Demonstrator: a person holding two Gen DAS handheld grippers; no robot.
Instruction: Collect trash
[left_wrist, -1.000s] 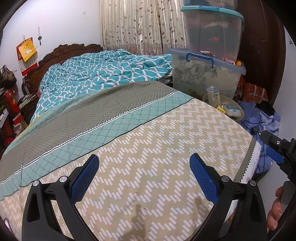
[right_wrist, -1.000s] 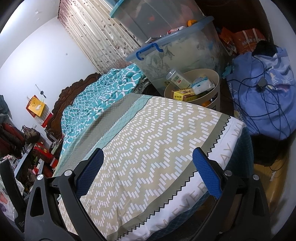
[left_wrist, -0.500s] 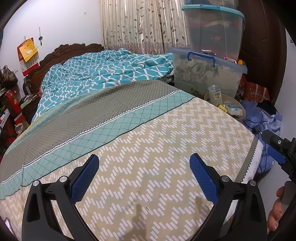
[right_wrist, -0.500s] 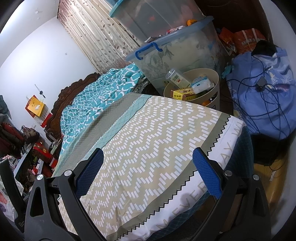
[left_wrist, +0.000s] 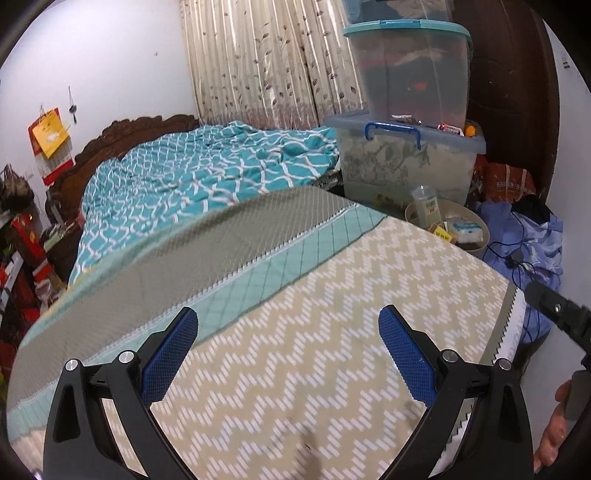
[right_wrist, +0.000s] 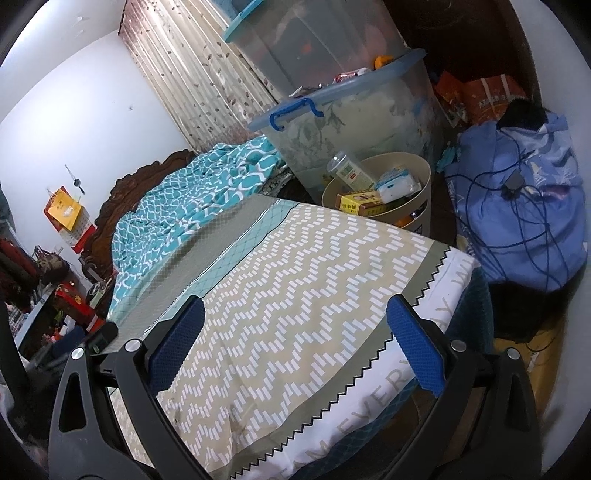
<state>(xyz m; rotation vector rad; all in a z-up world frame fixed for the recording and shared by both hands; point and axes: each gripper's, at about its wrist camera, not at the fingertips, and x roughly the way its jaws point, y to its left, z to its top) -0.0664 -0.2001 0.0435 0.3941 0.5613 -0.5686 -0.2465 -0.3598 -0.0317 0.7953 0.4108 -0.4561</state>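
Note:
A round beige bin (right_wrist: 417, 173) stands on the floor beyond the bed's far corner, and it shows again as the bin (left_wrist: 476, 218) in the left wrist view. In it lie a clear plastic bottle (right_wrist: 349, 171), a yellow box (right_wrist: 360, 202) and a white-and-blue packet (right_wrist: 399, 181). My left gripper (left_wrist: 288, 347) hovers open over the zigzag bedspread (left_wrist: 332, 332), with nothing between its blue pads. My right gripper (right_wrist: 295, 339) is open too, above the bed's foot corner (right_wrist: 424, 280). The right gripper's black body (left_wrist: 557, 310) and a hand (left_wrist: 554, 435) show at the left view's right edge.
Two stacked clear storage boxes (left_wrist: 406, 155) stand behind the bin, by a curtain (left_wrist: 266, 62). A blue bundle (right_wrist: 517, 206) with dark cables lies on the floor to the right. A teal quilt (left_wrist: 207, 177) covers the bed's head end. Cluttered shelves (left_wrist: 18, 258) line the left wall.
Both views have shifted slightly: the left gripper has tipped up and turned a little, so the storage boxes and bin sit nearer the middle. Both grippers stay open.

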